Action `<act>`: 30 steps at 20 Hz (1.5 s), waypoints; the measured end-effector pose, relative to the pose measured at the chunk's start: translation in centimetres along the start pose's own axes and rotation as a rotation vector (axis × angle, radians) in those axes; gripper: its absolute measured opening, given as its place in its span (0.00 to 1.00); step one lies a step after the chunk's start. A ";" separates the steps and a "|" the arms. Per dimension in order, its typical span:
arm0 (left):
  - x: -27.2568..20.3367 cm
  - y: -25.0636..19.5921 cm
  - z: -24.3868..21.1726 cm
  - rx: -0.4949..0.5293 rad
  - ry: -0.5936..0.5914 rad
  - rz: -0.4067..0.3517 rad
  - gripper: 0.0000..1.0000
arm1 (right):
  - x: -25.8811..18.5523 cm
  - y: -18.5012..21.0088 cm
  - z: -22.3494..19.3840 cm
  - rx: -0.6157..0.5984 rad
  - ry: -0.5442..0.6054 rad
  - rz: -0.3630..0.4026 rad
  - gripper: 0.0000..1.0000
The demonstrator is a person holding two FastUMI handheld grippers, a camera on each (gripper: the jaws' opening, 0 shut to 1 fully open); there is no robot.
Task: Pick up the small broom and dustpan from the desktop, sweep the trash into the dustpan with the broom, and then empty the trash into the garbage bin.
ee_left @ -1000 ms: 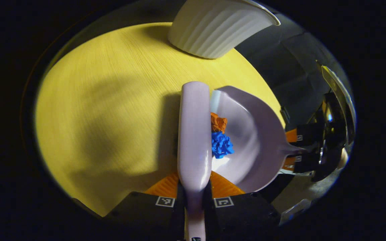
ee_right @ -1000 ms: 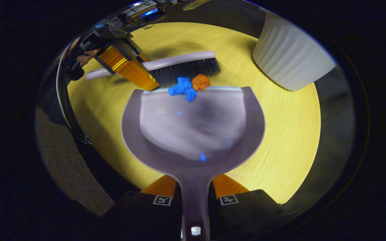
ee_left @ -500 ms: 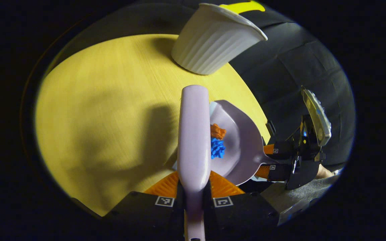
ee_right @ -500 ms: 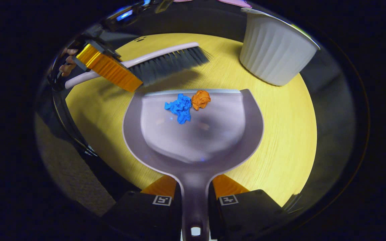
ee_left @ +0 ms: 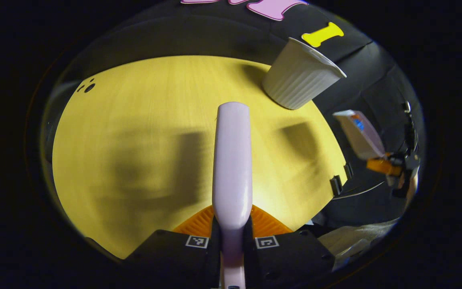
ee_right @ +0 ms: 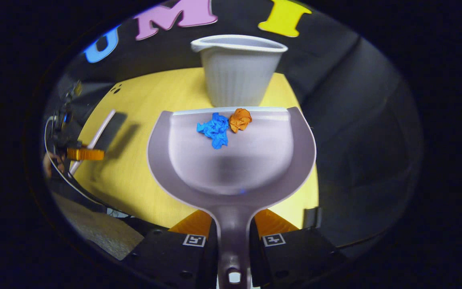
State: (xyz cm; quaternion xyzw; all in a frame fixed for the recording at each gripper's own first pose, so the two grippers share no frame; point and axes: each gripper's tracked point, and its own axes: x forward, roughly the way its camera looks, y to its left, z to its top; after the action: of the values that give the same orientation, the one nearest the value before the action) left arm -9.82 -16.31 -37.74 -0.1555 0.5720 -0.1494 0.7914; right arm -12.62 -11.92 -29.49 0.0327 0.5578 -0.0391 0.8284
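Blue wad (ee_right: 214,130) and orange wad (ee_right: 240,119) lie in dustpan (ee_right: 231,160).

Left gripper view looked down across the yellow table (ee_left: 134,132) toward the white bin (ee_left: 299,80); right gripper view faced that bin (ee_right: 237,72) closer.

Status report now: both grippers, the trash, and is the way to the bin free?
Left gripper shut on broom. Right gripper shut on dustpan. Blue and orange trash in pan. Bin ahead, nothing between.
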 end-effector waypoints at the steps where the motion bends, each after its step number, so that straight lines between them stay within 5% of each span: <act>1: 0.1 -0.2 -0.4 -0.001 0.010 0.007 0.28 | -1.1 -1.1 1.6 0.013 -0.007 -0.005 0.36; 9: 0.8 0.2 -2.5 -0.016 0.040 -0.024 0.28 | -5.1 -6.1 11.8 -0.008 -0.110 -0.106 0.36; 17: 0.4 1.2 -3.9 -0.021 0.047 -0.014 0.28 | -4.6 -9.0 20.8 -0.236 -0.043 -0.252 0.36; 25: 0.2 2.3 -5.0 -0.077 0.039 -0.008 0.28 | -2.5 -9.5 24.5 -0.515 0.091 -0.382 0.36; 30: 0.4 2.5 -5.8 -0.097 0.051 -0.007 0.28 | -0.3 -7.0 25.4 -0.681 0.178 -0.386 0.36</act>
State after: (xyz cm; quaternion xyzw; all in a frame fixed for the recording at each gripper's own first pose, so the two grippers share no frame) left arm -15.07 -14.68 -40.82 -0.1921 0.5981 -0.1283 0.7674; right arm 10.01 -21.34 -19.77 -0.3460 0.6042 -0.0037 0.7178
